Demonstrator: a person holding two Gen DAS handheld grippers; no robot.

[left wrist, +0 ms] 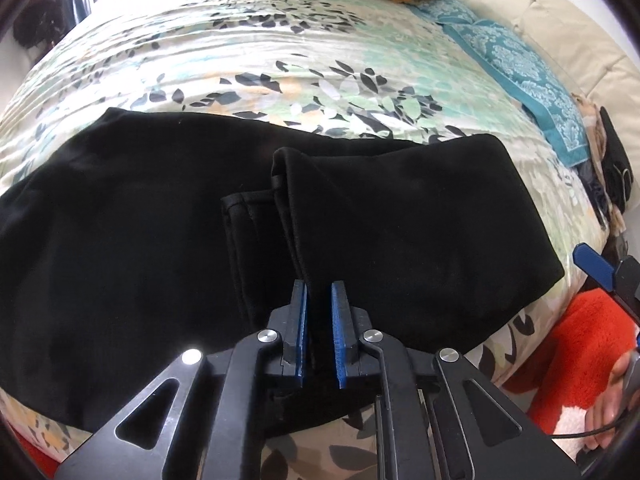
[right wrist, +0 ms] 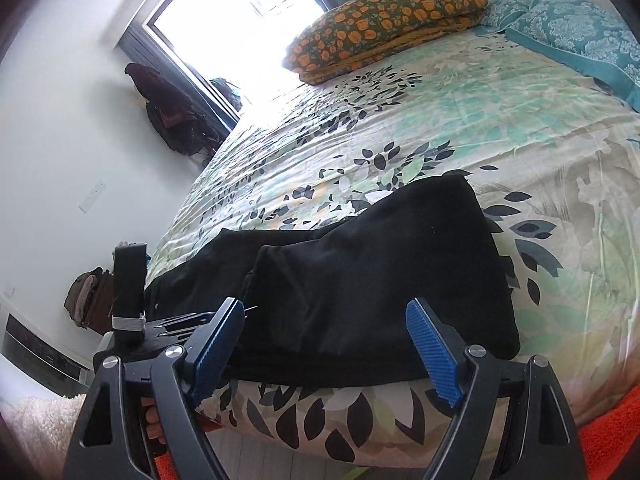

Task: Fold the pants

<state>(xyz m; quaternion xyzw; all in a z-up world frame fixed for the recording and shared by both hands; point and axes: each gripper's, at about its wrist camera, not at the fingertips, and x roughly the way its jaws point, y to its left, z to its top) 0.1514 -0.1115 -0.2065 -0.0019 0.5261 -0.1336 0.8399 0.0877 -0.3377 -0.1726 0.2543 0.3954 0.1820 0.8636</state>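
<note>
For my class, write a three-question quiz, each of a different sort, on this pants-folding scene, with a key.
1. True or false: the left hand-held gripper is shut on the black pants.
2. Multiple choice: the right hand-held gripper is A) shut on the pants, B) open, C) holding a pillow.
3. Fill in: the pants lie on a bed with a ____-patterned bedspread.

Key: 1 true; 2 B; 3 leaf.

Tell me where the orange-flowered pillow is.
The orange-flowered pillow lies at the bed's far end, below the window in the right wrist view, left of the teal pillow.
</note>
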